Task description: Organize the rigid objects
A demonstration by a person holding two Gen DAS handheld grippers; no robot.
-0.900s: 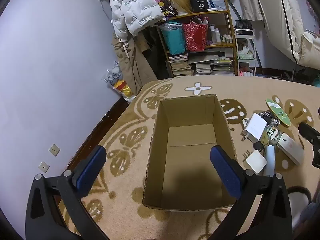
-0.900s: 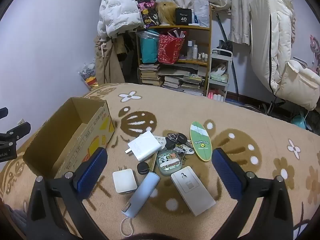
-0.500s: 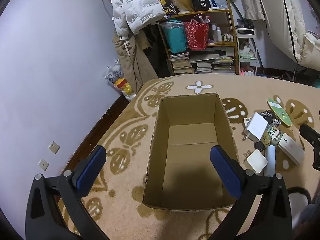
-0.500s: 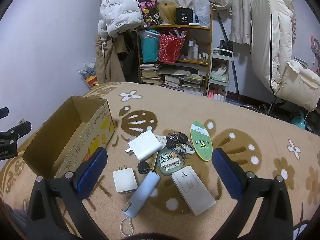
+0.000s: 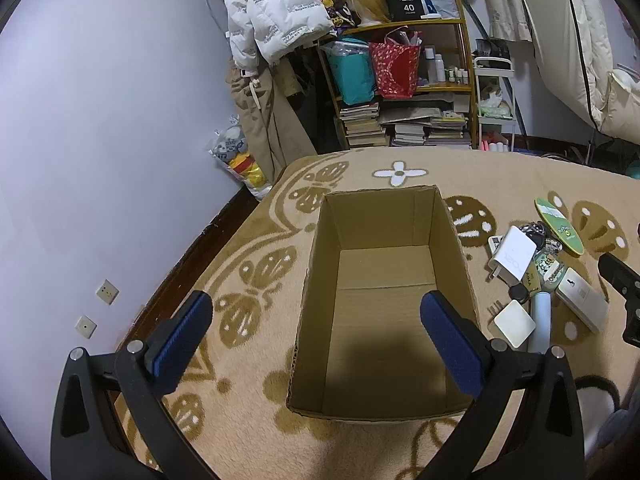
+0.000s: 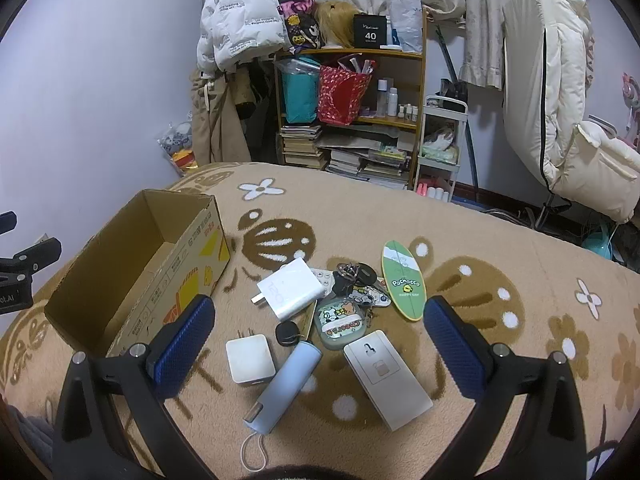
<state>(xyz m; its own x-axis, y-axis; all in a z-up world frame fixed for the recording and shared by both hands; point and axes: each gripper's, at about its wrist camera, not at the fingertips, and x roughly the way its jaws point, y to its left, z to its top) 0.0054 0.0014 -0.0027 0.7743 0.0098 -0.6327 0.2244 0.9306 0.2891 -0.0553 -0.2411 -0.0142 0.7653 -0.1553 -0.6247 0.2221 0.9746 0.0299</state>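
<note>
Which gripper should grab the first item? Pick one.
Right gripper: its open fingers frame the pale blue cylinder and small white square charger. The left gripper faces the empty cardboard box.

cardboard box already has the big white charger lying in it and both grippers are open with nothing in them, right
Not quite. The left wrist view shows the cardboard box empty; the big white charger lies on the blanket beside it. The rest holds: left gripper and right gripper are open, holding nothing.

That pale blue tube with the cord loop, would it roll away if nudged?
Probably: the pale blue tube looks round and smooth, so a sideways nudge may roll it, though the plush blanket should slow it. Its cord loop likely flops.
</note>
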